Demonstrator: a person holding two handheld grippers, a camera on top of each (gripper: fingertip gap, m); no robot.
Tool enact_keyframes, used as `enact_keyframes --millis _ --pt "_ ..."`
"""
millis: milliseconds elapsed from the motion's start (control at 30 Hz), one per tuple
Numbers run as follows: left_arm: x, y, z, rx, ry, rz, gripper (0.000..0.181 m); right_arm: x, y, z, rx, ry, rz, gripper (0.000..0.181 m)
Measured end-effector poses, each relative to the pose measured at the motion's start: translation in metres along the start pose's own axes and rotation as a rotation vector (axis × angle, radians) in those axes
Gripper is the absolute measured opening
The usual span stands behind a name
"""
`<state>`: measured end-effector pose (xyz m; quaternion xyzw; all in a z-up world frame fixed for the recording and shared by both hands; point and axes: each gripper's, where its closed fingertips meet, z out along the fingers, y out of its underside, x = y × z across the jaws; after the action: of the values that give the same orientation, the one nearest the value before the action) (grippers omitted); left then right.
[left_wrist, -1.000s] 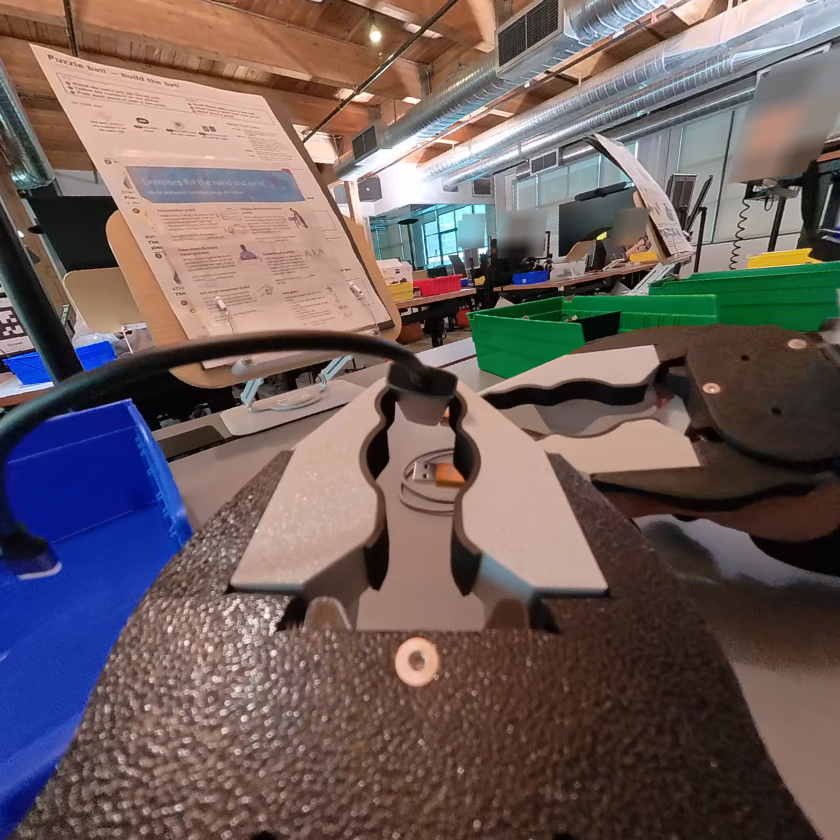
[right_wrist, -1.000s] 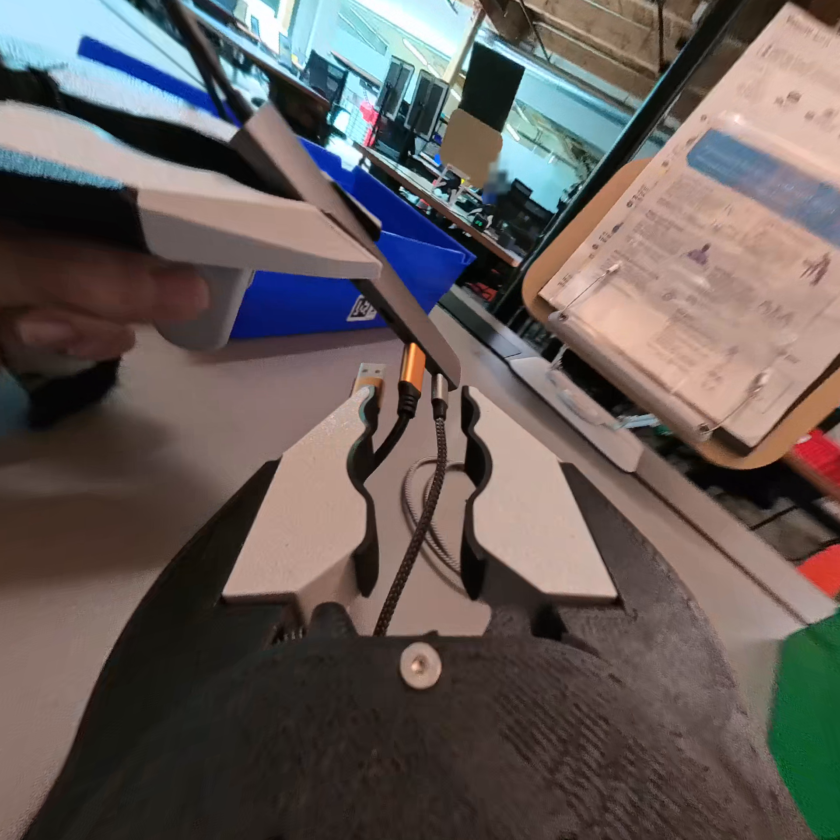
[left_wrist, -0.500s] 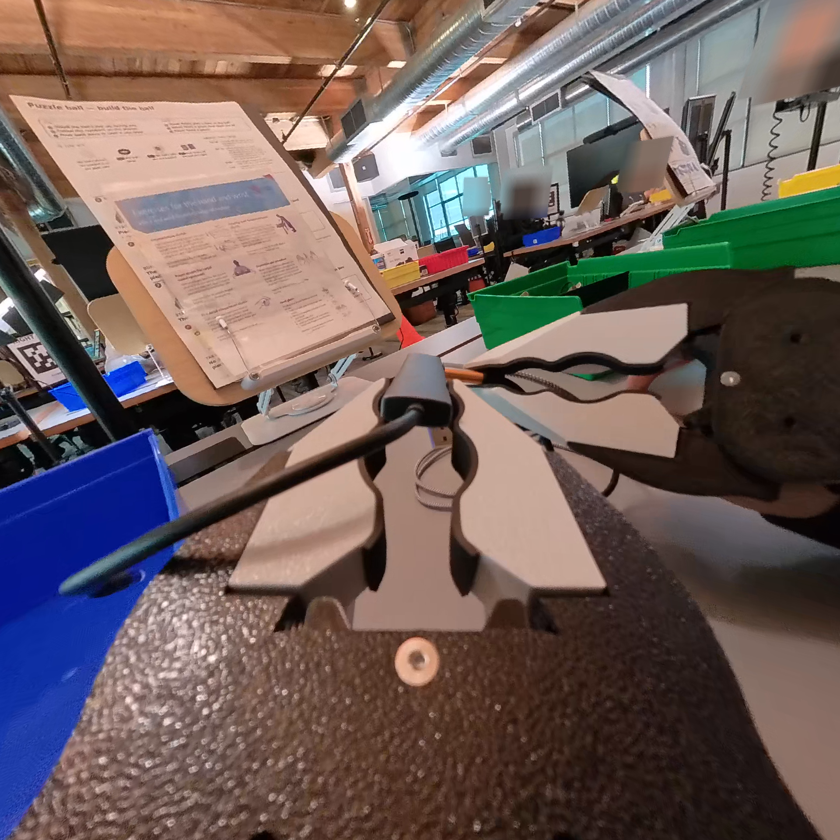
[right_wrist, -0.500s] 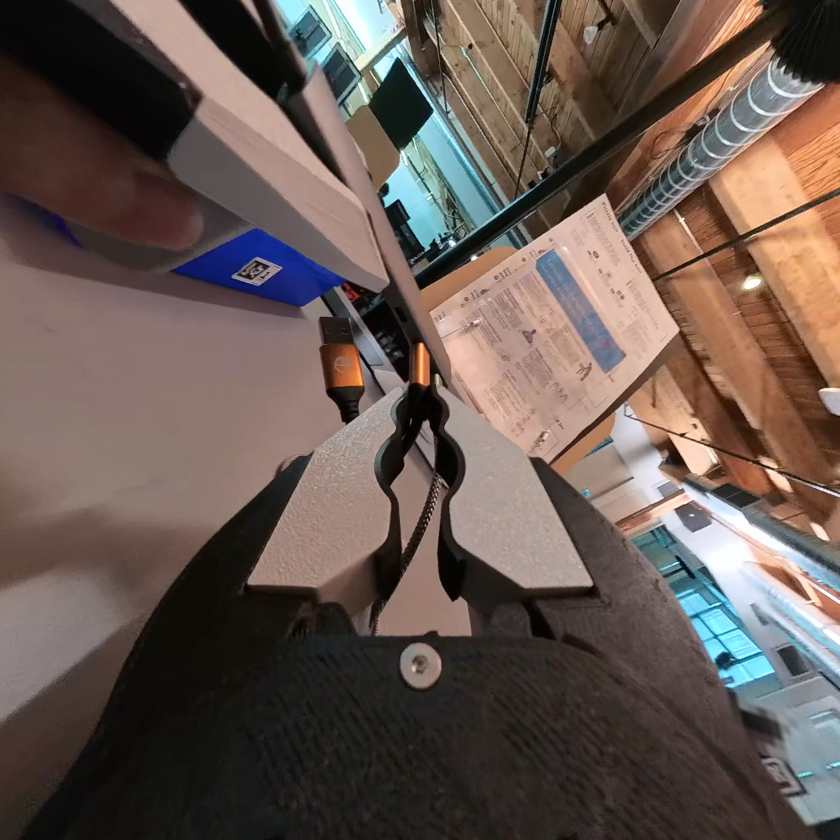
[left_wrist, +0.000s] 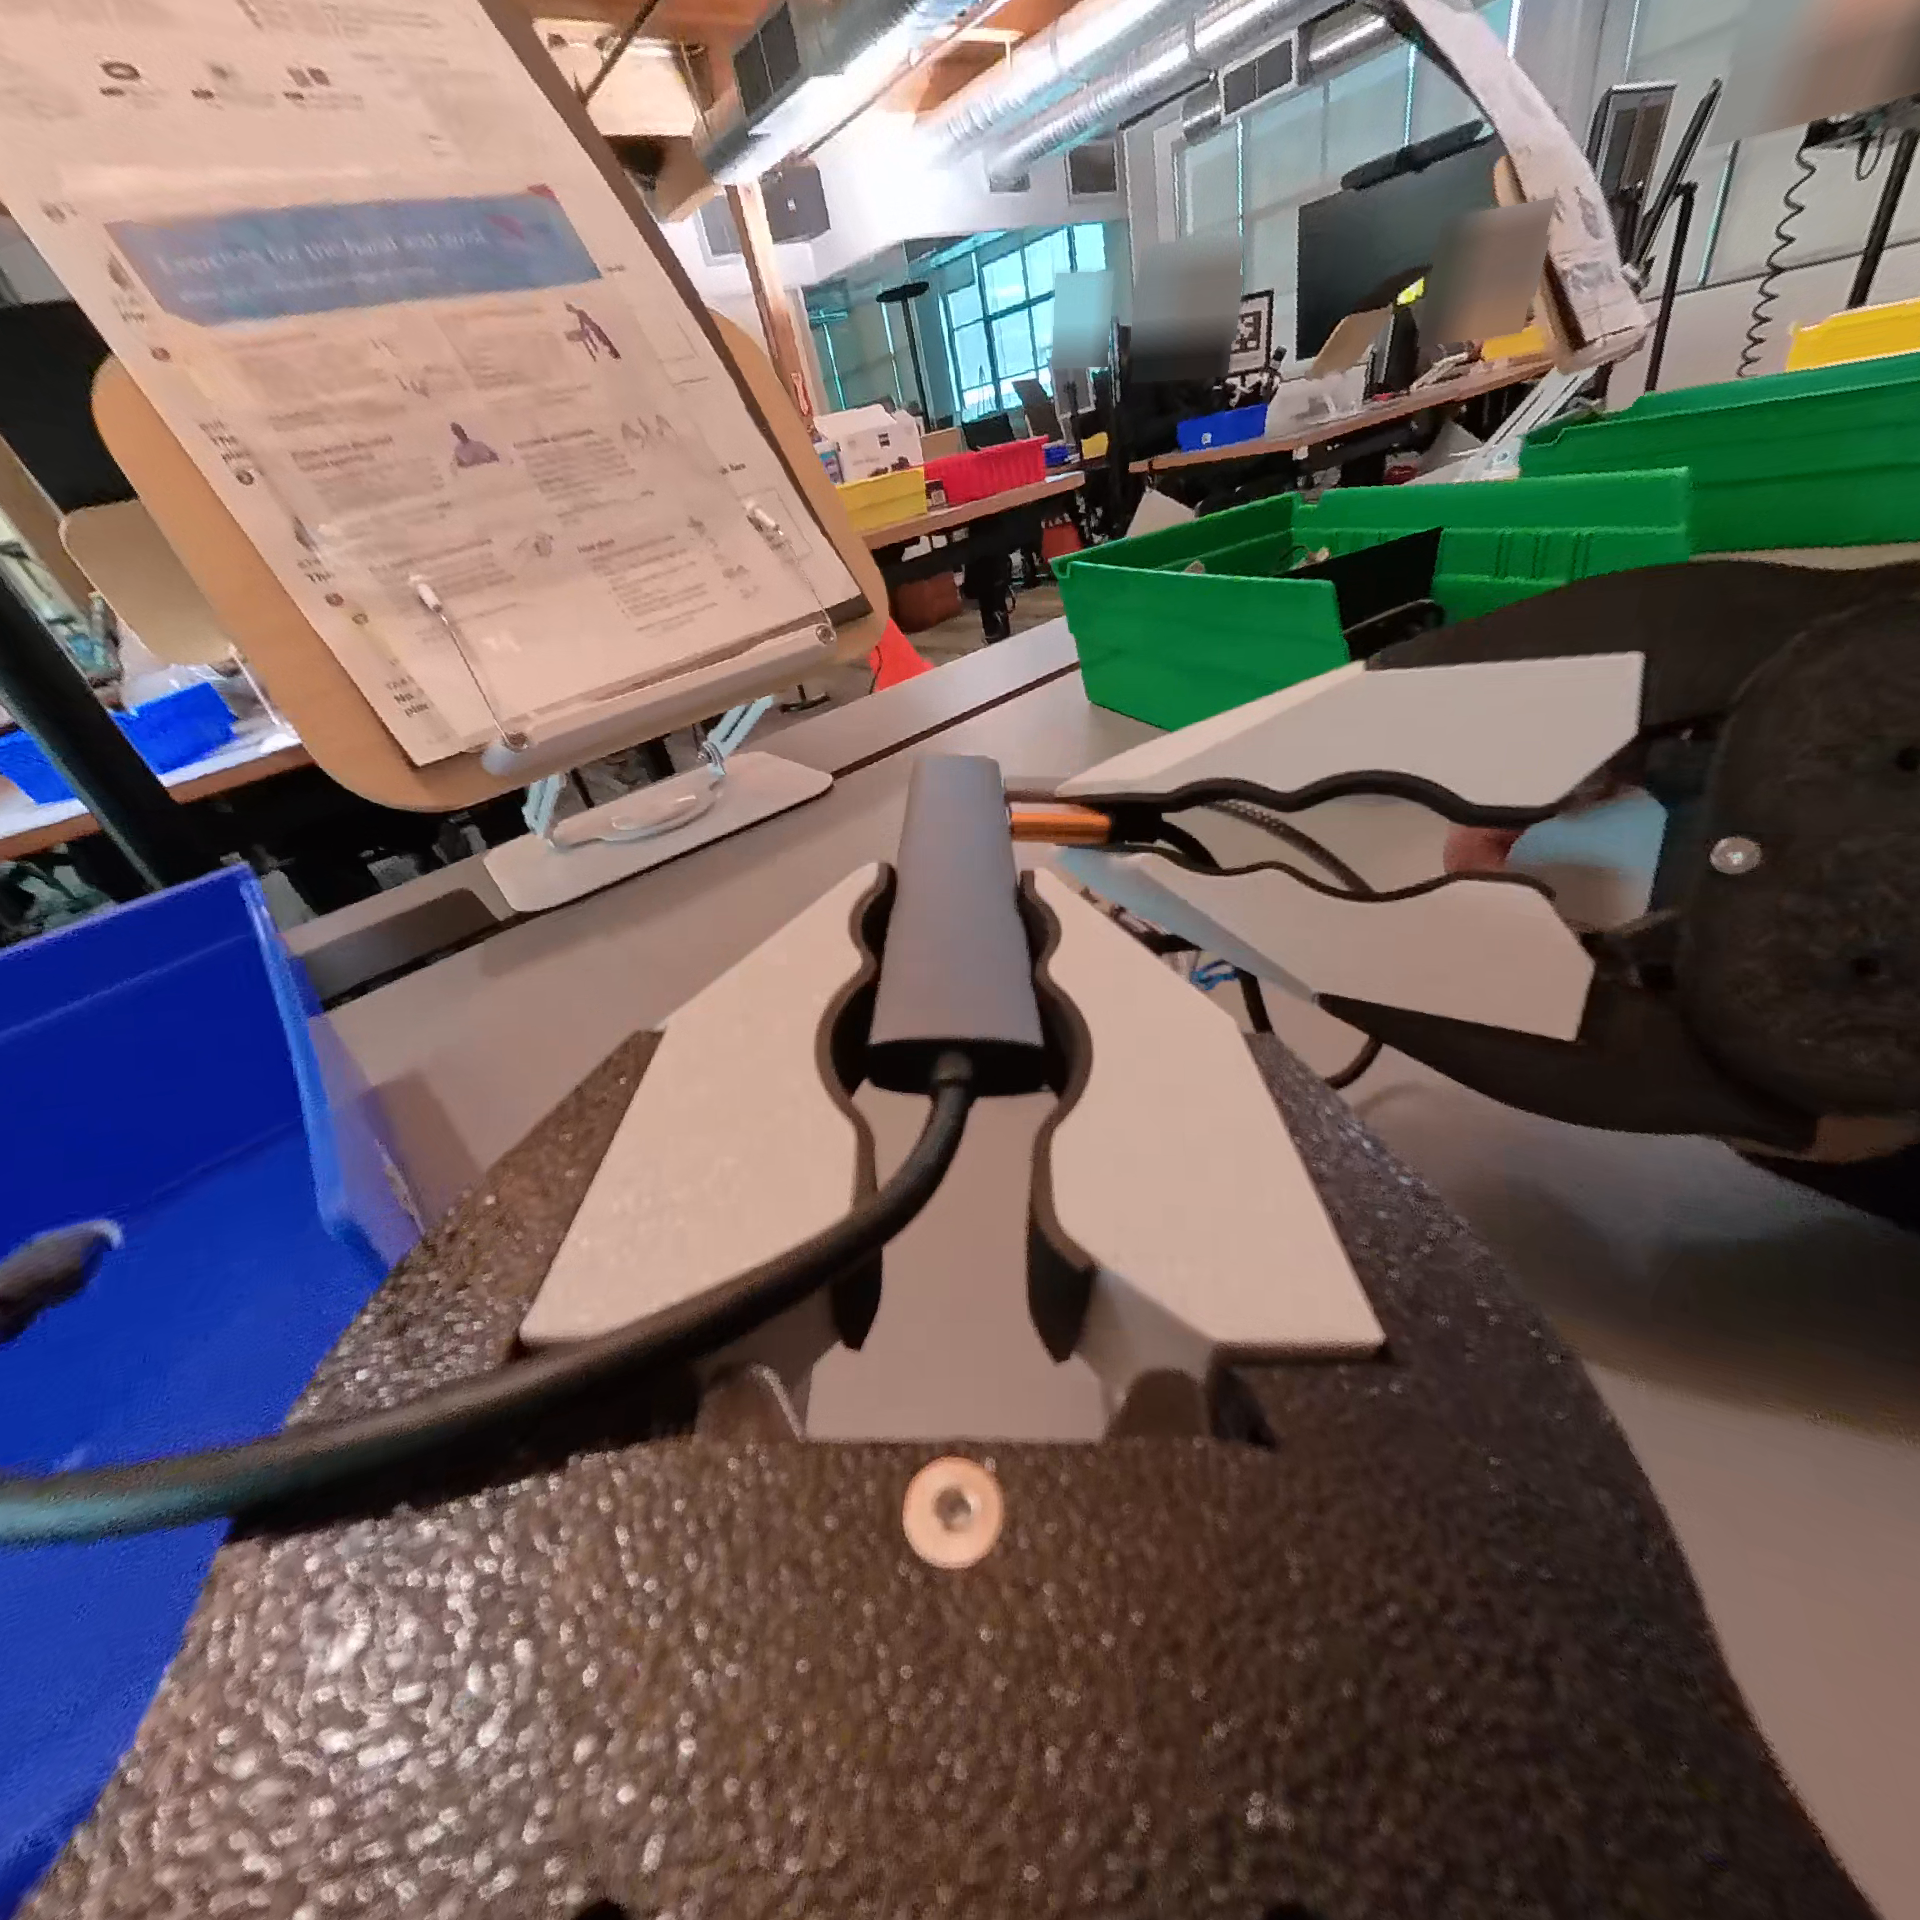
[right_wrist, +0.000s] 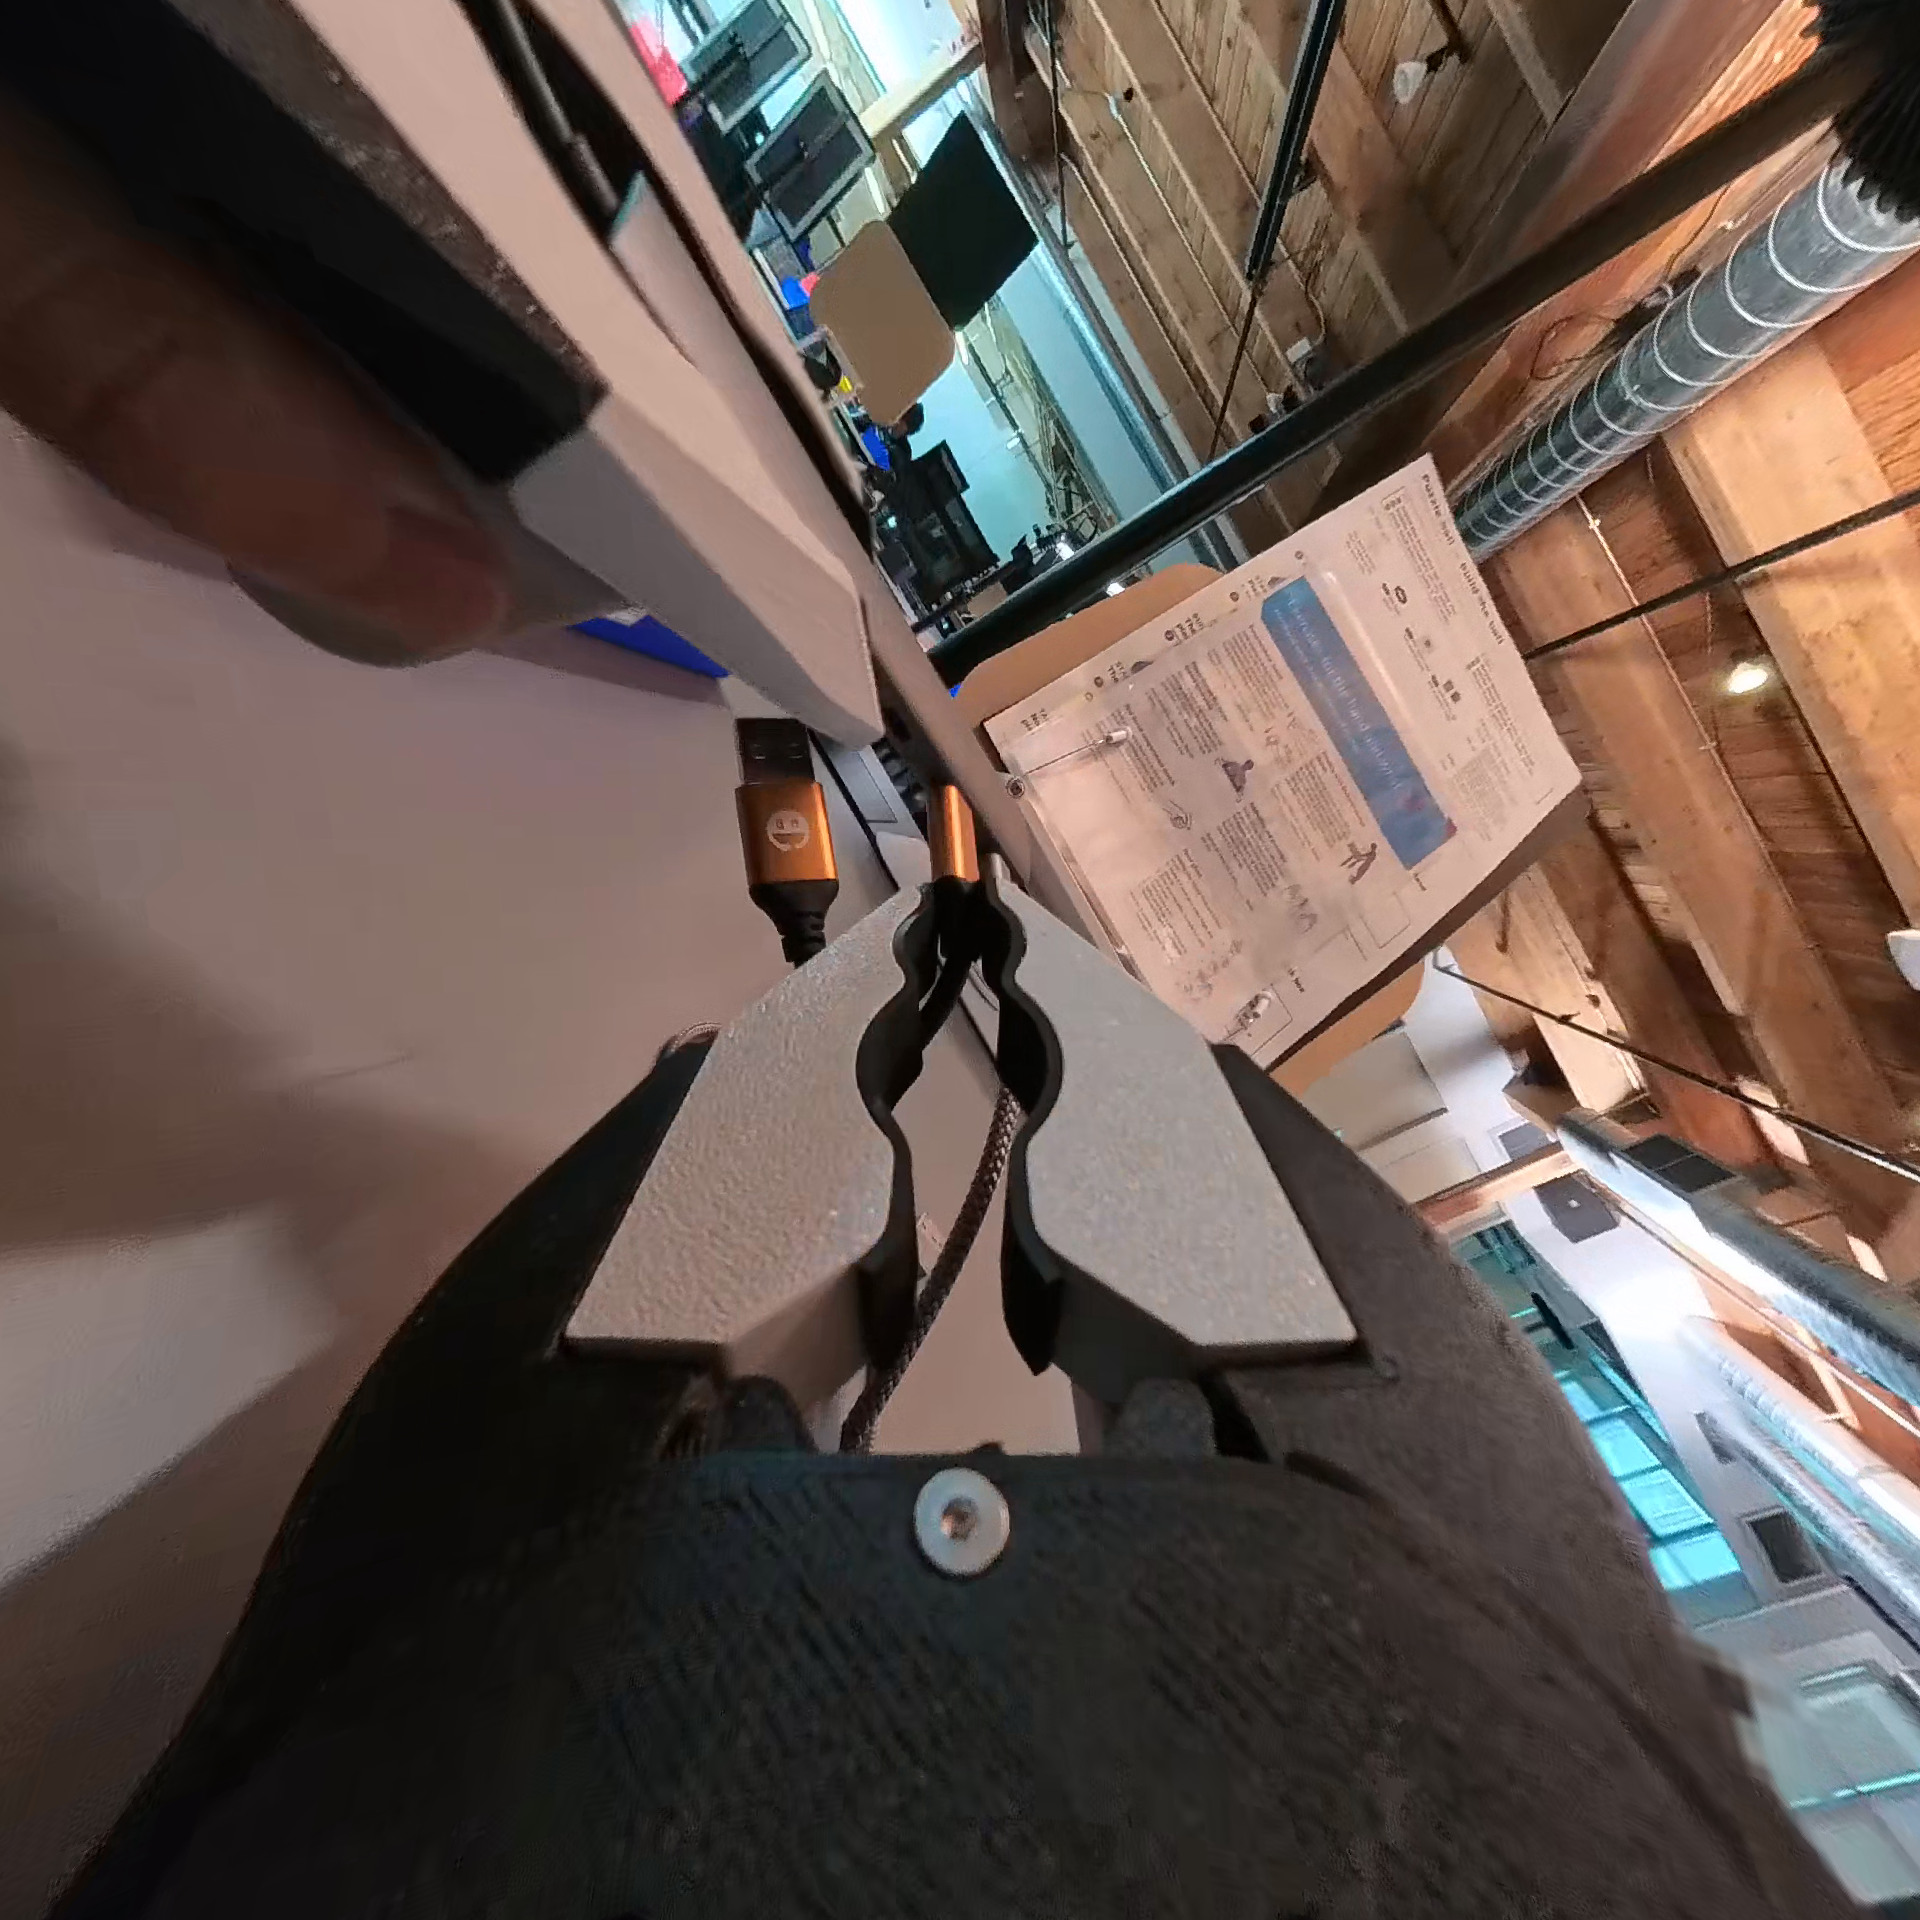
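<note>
My left gripper (left_wrist: 956, 883) is shut on a dark grey slim hub (left_wrist: 954, 904), whose black cable (left_wrist: 623, 1340) trails off to the left. My right gripper (right_wrist: 961, 894) is shut on the orange plug (right_wrist: 953, 833) of a braided cable (right_wrist: 935, 1278) and holds it against the hub's edge (right_wrist: 914, 665). In the left wrist view the right gripper (left_wrist: 1081, 826) comes in from the right with the orange plug (left_wrist: 1060, 826) at the hub's side. The cable's other orange USB plug (right_wrist: 781, 821) hangs free to the left.
A blue bin (left_wrist: 135, 1143) stands at the left and green bins (left_wrist: 1195, 623) at the back right on the grey table (left_wrist: 1621, 1299). A wooden stand with a printed sheet (left_wrist: 436, 416) stands behind. A hand (right_wrist: 312, 520) grips the left gripper. Only a small space, under 4 cm, lies between the two pairs of fingers.
The hub has turned from end-on to lengthwise between my left fingers. The right gripper has shut on the orange plug, lifted it off the table, rolled and brought it to the hub's side.
</note>
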<state>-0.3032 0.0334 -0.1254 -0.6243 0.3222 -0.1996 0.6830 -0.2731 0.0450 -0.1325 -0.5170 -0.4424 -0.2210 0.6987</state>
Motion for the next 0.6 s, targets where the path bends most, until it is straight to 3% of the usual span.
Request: enact_keyframes --millis 533,600 --pt "-0.003 0.007 0.003 -0.017 -0.046 0.01 0.02 -0.005 0.0 0.001 -0.001 -0.014 -0.023 0.005" --pt "-0.004 0.002 0.0 0.008 -0.073 0.088 0.02 -0.003 -0.005 0.0 0.026 -0.012 0.004 0.005"
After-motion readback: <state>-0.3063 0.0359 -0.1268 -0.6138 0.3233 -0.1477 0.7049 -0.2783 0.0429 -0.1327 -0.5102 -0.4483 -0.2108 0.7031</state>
